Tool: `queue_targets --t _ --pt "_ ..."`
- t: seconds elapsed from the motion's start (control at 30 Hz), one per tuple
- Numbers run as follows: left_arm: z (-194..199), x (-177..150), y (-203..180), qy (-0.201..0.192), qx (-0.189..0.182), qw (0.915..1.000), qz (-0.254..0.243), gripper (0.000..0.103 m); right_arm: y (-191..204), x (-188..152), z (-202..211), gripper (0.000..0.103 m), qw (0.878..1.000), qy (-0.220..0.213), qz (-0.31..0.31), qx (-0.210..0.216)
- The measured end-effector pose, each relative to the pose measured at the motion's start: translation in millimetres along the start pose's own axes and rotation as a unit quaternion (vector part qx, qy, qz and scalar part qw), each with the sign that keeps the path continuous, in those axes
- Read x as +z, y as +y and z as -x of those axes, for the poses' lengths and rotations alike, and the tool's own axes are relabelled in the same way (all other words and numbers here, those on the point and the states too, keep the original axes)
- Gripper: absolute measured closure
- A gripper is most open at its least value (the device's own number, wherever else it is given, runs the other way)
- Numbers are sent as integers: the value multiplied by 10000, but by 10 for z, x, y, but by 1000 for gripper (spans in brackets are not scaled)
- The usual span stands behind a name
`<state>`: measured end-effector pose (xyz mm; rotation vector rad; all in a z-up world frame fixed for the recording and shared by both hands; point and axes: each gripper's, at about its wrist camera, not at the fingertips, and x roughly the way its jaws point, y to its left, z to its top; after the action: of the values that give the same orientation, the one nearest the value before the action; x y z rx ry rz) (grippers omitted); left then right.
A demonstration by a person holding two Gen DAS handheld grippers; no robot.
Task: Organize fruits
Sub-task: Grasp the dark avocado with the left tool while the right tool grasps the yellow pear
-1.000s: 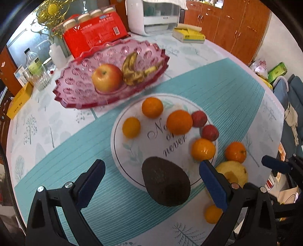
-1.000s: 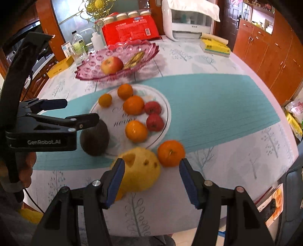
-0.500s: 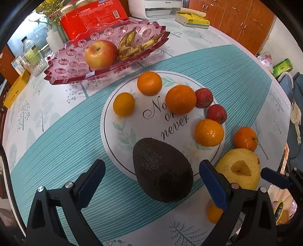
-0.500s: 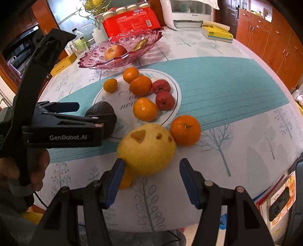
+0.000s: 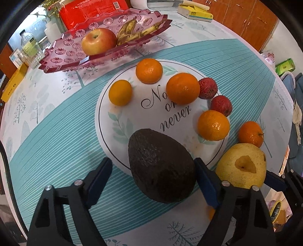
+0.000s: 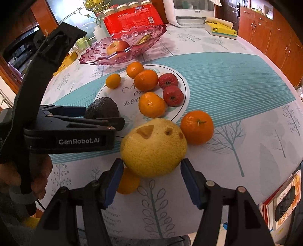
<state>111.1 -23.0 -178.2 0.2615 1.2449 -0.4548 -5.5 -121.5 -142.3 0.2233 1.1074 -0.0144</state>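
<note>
A dark avocado (image 5: pixel 162 166) lies on the near rim of the white plate (image 5: pixel 151 117). My left gripper (image 5: pixel 153 176) is open and straddles it, the right finger close to its side, the left finger apart. A yellow pear (image 6: pixel 153 147) lies on the table in front of the plate. My right gripper (image 6: pixel 151 179) is open around its near end. Several oranges (image 5: pixel 182 90) and two red fruits (image 5: pixel 207 88) sit on the plate. A pink glass bowl (image 5: pixel 62 58) behind holds an apple (image 5: pixel 99 43) and bananas (image 5: pixel 136 31).
An orange (image 6: pixel 197 126) lies on the table right of the pear and another orange (image 6: pixel 127 181) by my right gripper's left finger. A red package (image 5: pixel 90 13), bottles, a glass (image 5: pixel 31 56) and a yellow box (image 5: pixel 197 13) stand at the back. The table edge is near, at the right.
Both grippers have moved forward and down. The avocado now sits between the left fingers and the pear between the right fingers. Both stay open.
</note>
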Motion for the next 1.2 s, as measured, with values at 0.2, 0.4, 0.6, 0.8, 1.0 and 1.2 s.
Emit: queue_targets --t 0.2,0.4,0.6,0.8,1.0,1.2 --pt "-57 -60 2 74 -282 9995 138 35 8 -30 2 38 9999 -150 30 -8" --pt "-80 -177 -18 63 -418 9990 169 44 -36 -80 18 38 9994 -314 -81 103" --pt "-50 -252 26 22 -481 9986 201 45 -100 -109 5 39 9982 -396 -286 336" --pt "-18 -327 158 66 -627 9973 368 45 -56 -70 10 38 9985 -445 -211 243" --pt "21 -404 215 98 -655 9970 406 45 -71 23 -45 36 9979 -426 -398 278" --pt "-33 -304 225 146 -679 9970 334 45 -86 90 -126 35 9969 -359 -629 298"
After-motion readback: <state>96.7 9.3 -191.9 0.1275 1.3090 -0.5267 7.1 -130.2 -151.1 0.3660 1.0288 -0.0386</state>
